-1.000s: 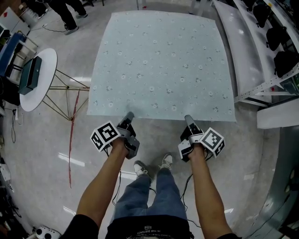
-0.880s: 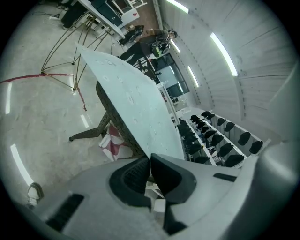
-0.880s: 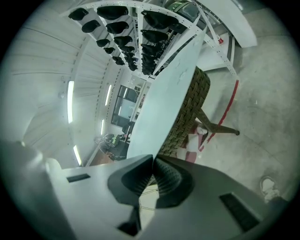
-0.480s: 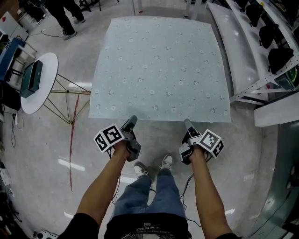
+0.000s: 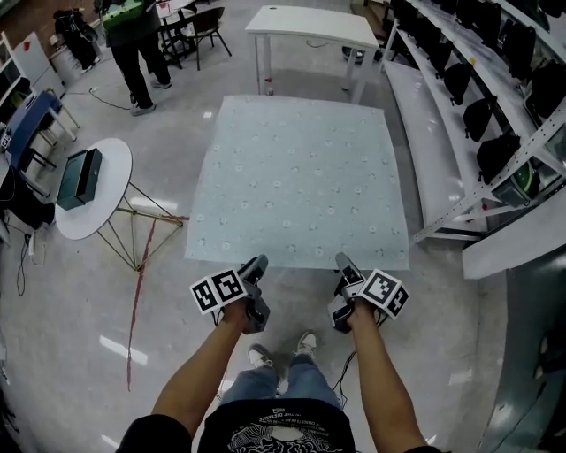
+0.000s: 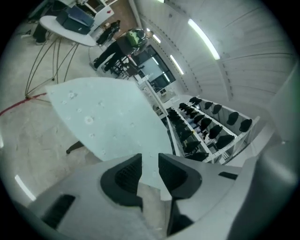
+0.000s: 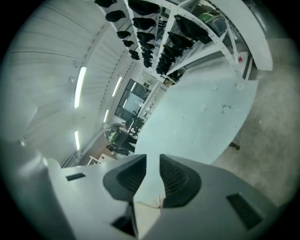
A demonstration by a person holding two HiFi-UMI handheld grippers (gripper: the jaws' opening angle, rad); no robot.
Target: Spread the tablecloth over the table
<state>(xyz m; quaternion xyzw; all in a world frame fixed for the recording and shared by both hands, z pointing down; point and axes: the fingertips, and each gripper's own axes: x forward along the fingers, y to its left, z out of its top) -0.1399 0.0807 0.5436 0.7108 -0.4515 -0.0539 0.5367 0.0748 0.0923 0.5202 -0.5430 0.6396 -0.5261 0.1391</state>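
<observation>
Left gripper [image 5: 258, 264] and right gripper [image 5: 342, 261], jaws just opened and empty, hang at lower centre. Tablecloth [image 5: 296, 181] looks fully spread, so the next move is probably just backing away.

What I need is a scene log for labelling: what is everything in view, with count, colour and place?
Tablecloth: one, pale blue, flowered, spread flat, centre.
Far table: one, white, beyond the cloth.
Round table: one, white, left.
Case: one, dark teal, on the round table.
Chair: one, dark, far left.
Bystander: one, dark trousers, far left.
Shelves: one rack, white, right.
Bags: several, black, on the shelves.
Red line: one, on the floor at left.
Arms: two, bare, bottom.
Left gripper: one, grey, by the cloth's near edge; jaws have just been opening, gripping nothing.
Right gripper: one, grey, same edge; jaws have just been opening, gripping nothing.
</observation>
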